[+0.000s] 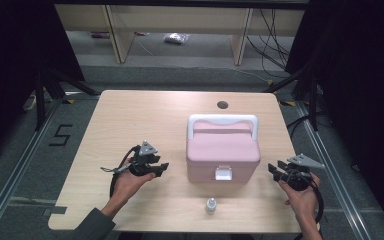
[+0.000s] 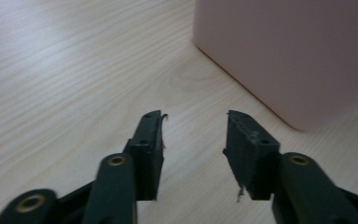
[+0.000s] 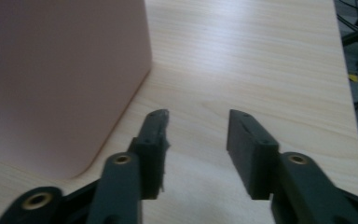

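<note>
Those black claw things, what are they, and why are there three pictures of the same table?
They are hand-held grabbing tools, and a person holds one in each hand. The high view looks down from above the table: the left gripper is on one side of a pink box, the right gripper on the other.

Each of the other two pictures comes from a little camera riding on one tool, looking along its two black jaws. In the left gripper view, the left gripper has its jaws apart with only wood between them, and the pink box sits just ahead. The right gripper view shows the same for the right gripper.

The box is shut, with a white handle on top and a white latch in front. A small bottle stands near the table's front edge. Nothing is being held.
</note>
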{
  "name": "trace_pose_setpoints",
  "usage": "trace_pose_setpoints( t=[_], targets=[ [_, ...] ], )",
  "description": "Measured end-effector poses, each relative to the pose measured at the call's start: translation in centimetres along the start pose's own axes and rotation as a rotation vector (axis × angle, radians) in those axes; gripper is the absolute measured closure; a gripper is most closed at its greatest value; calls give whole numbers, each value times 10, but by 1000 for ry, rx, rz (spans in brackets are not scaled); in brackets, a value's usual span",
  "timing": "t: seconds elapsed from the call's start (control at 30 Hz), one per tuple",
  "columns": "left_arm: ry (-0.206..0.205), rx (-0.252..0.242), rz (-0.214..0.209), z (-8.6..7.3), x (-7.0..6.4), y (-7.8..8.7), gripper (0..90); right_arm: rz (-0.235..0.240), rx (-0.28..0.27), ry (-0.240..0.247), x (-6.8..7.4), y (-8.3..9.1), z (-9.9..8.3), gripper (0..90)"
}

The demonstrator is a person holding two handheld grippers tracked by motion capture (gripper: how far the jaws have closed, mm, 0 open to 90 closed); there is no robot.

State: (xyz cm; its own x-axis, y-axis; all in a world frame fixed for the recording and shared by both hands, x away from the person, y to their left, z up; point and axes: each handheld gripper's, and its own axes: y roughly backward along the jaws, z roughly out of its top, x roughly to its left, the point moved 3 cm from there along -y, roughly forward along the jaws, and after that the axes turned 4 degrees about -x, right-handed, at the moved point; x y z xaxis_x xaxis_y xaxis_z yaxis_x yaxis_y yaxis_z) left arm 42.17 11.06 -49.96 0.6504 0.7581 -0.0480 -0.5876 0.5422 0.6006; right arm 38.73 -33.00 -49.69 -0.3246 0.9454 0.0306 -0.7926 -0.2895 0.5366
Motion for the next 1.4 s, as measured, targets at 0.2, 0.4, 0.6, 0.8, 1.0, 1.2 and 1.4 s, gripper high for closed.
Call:
trace_pose_setpoints(
  t=[0.2, 0.4, 0.6, 0.8, 1.0, 1.2, 1.4],
  targets=[
    [-62, -7, -18, 10, -7, -11, 796, 51, 4, -10, 8, -10, 8, 752],
    [-73, -18, -39, 22, -12, -25, 889, 79, -23, 13, 12, -18, 13, 844],
    [-94, 1, -54, 26, -20, -36, 897, 129, -17, 23, 20, -20, 18, 886],
    [-99, 1, -66, 30, -23, -43, 897, 136, -40, 57, 21, -22, 21, 894],
    [-93, -5, -81, 31, -27, -46, 896, 182, -35, 67, 29, -24, 23, 893],
    [-92, -13, -98, 32, -31, -45, 897, 194, -44, 78, 32, -24, 24, 900],
    [-102, -6, -87, 31, -30, -42, 897, 228, -40, 33, 37, -22, 23, 900]
  ],
)
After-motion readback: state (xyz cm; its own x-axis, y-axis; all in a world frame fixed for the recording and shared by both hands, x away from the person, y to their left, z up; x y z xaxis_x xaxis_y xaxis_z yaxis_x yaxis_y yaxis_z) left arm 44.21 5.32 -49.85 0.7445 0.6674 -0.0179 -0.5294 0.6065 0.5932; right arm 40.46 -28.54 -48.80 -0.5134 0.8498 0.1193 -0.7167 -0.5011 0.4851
